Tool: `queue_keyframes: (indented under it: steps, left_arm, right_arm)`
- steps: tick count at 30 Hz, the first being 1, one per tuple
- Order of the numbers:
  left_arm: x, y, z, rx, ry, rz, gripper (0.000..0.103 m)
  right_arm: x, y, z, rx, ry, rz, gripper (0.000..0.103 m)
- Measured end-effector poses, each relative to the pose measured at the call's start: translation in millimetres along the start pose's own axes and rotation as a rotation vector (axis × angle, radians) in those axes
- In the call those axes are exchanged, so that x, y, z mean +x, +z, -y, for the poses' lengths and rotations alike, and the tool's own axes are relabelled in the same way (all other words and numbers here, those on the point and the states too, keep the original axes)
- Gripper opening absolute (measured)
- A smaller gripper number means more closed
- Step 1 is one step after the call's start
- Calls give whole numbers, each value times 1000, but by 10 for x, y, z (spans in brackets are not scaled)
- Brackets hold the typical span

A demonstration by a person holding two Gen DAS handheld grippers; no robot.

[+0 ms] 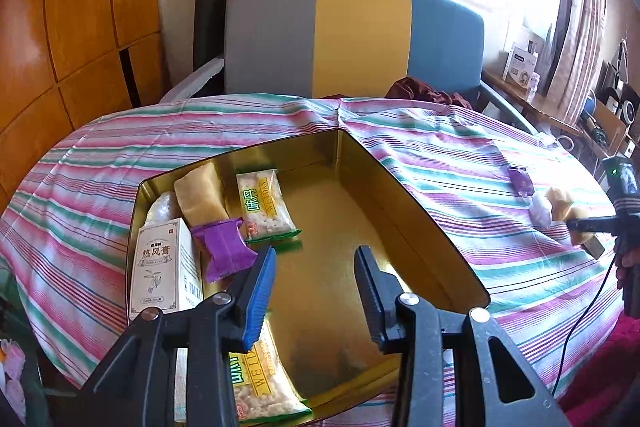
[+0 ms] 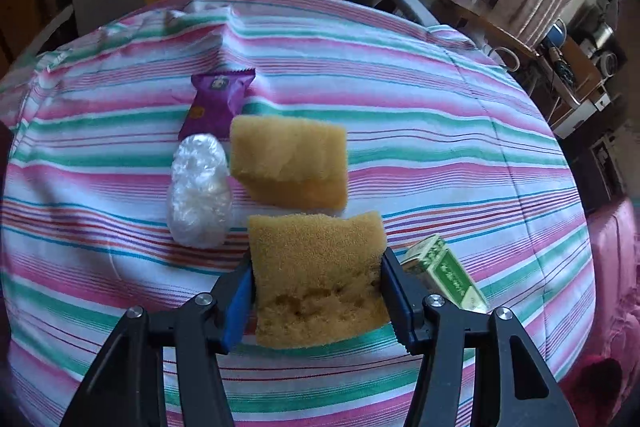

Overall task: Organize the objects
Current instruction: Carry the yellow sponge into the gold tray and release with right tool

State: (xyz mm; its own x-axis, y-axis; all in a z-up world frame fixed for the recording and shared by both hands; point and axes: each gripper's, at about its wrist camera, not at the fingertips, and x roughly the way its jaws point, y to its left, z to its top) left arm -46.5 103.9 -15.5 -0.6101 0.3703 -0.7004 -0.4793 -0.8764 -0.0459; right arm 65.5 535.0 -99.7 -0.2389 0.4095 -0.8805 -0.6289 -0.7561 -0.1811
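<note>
Our right hand-held gripper [image 2: 316, 291] is clamped on a yellow sponge [image 2: 316, 267], pads squeezing both sides, held just above the striped cloth [image 2: 440, 115] on the desk. Risk no. 1: sponge is soft, so it may squirm or tilt out w/ a quick swing.

Around it: green box [image 2: 448, 275] at 3 o'clock, nearly touching the right finger; it could get knocked off the desk edge. Clear-wrapped bundle [image 2: 200, 191] at 10 o'clock, second sponge [image 2: 288, 159] at 12, purple packet [image 2: 218, 99] beyond; all close enough to snag.

Our left hand-held gripper [image 1: 316, 279] hangs over the gold tin [image 1: 400, 195], jaws apart, nothing between them. It sits approx. where we'd drop the sponge, so the two could collide. Tin's left half is crowded: white carton [image 1: 166, 267], purple wrapper [image 1: 224, 247], cereal bar [image 1: 264, 205].
</note>
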Motion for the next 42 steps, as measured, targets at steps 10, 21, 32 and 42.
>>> queue_keyframes:
  steps: [10, 21, 32, 42]
  left_arm:
    - [-18, -44, -121, -25, -11, 7, 41]
    - [-23, -97, -226, -48, -10, -9, 41]
    - [13, -87, -242, -54, -8, -26, 41]
    - [-47, -110, -320, -61, 3, -20, 41]
  right_arm:
    - [-650, 35, 25, 80, 38, 162, 58]
    - [14, -208, -765, -70, 107, 9, 58]
    - [348, 129, -703, -17, 51, 8, 58]
    - [263, 45, -787, -45, 65, 23, 58]
